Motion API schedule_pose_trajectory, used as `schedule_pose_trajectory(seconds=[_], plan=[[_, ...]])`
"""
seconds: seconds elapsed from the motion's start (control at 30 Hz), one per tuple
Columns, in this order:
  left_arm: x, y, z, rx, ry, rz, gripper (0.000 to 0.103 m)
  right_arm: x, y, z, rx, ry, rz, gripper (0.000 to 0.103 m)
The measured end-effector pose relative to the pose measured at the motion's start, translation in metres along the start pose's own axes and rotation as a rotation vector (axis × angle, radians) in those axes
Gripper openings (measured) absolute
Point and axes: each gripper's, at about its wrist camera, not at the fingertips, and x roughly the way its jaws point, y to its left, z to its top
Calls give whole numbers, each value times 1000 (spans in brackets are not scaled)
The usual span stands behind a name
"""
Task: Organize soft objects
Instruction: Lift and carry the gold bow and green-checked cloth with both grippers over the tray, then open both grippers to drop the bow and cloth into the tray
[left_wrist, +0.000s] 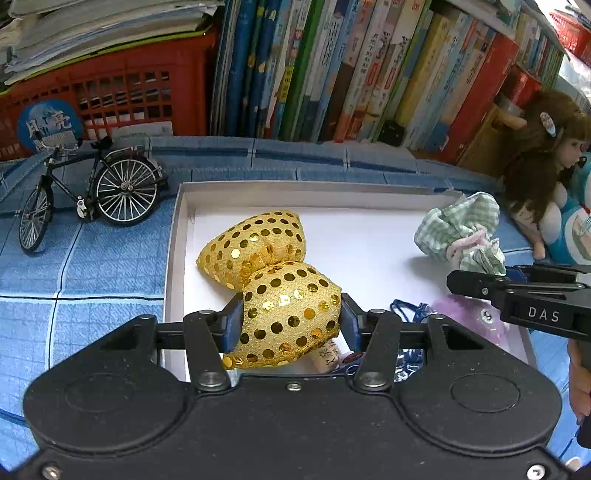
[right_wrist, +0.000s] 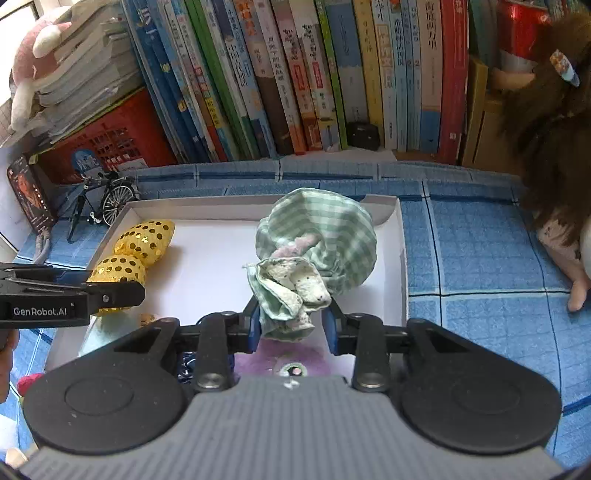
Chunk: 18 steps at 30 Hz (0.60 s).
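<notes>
A: What's in the white tray (left_wrist: 177, 236)?

B: Nearest, a purple plush toy (left_wrist: 476, 314) and a dark blue cord (left_wrist: 406, 308) at the front edge, with a small tag I can't read. Then the gold sequin bow (left_wrist: 273, 280) on the left and the green checked cloth bundle (right_wrist: 325, 236) on the right, both over the tray's white floor.

A: And around it?

B: A blue checked cloth (left_wrist: 92, 258) covers the surface. A model bicycle (left_wrist: 92, 192) stands just left of the tray, a doll (left_wrist: 543, 166) with long brown hair to the right. Behind are a red crate (left_wrist: 122, 88) and a row of books (left_wrist: 351, 66).

A: The grippers?

B: The left gripper (left_wrist: 291, 321) pinches the bow's near lobe between its blue pads, jaws partly closed. The right gripper (right_wrist: 293, 319) squeezes the bundle's near end, jaws narrow.
</notes>
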Motion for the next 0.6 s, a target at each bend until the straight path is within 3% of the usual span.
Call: schedule_pose_trajectory(seconds=[0.27, 0.33, 0.6], plan=[[4, 2, -1, -4, 1, 0, 59, 4, 1, 0, 4, 15, 21, 45], [1, 2, -1, -11, -4, -2, 60, 1, 1, 0, 7, 13, 26, 61], [-25, -3, -7, -10, -34, -3, 69, -27, 10, -3, -5, -17, 32, 67]])
